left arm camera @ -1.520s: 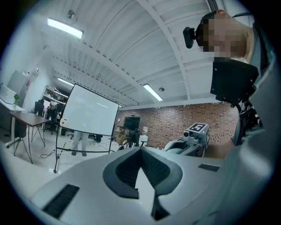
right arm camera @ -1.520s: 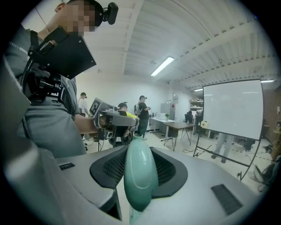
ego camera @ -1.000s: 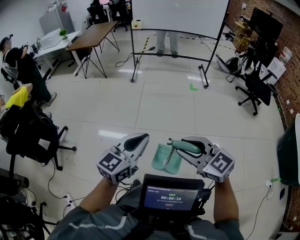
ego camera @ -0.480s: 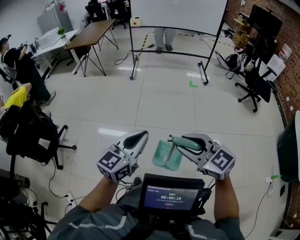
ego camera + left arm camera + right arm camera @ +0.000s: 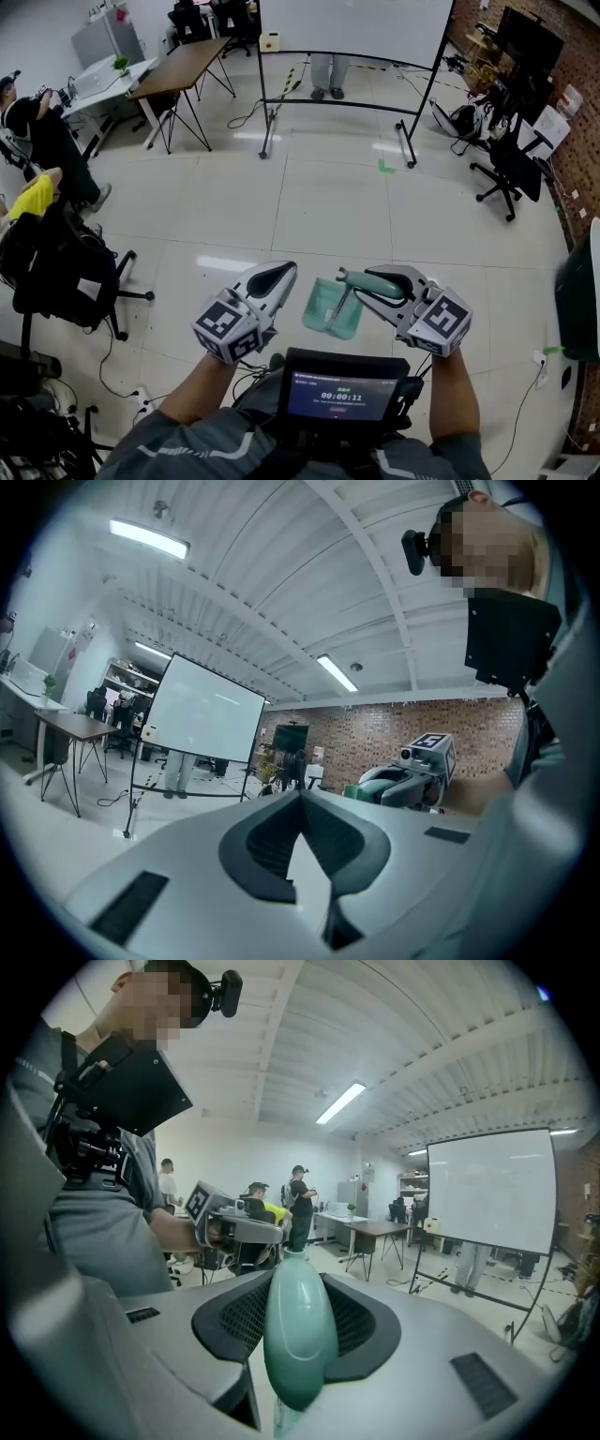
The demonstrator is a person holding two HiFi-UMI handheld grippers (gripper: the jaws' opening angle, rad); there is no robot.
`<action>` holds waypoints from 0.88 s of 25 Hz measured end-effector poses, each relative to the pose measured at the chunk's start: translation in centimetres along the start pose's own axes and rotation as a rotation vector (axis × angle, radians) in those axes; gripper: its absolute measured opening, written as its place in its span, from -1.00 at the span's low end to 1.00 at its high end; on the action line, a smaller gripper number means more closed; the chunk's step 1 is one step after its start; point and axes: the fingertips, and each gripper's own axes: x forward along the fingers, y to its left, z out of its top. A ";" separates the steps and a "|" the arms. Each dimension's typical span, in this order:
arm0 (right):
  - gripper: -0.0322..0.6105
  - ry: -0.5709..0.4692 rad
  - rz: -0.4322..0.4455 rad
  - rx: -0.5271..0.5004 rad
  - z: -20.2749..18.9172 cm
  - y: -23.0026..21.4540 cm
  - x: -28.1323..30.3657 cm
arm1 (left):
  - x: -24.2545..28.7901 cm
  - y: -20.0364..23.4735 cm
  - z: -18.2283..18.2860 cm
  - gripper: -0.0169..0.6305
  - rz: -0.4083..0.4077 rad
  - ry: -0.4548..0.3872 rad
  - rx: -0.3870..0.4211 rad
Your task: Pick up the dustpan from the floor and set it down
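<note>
Dustpan handle between right gripper fingers

**Dustpan held in the air**

A pale green dustpan is held clear of the floor. Its rounded, darker green handle is gripped between the jaws of the right gripper. The translucent scoop is seen hanging tilted below the handle.

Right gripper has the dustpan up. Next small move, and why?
Probably lower the right gripper toward the floor: its jaws are clamped on the handle of the dustpan, the pan hangs clear above the tiles, and only setting it down remains.
</note>
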 end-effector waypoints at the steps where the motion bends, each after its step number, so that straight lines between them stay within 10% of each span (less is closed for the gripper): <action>1: -0.40 -0.002 -0.002 0.001 0.1 0.0 0.2 | -0.1 0.2 0.1 -0.87 0.006 0.000 -0.001; 22: -0.40 -0.052 -0.059 0.017 3.3 -8.8 12.6 | -0.8 16.3 2.6 -0.87 -0.080 0.008 -0.018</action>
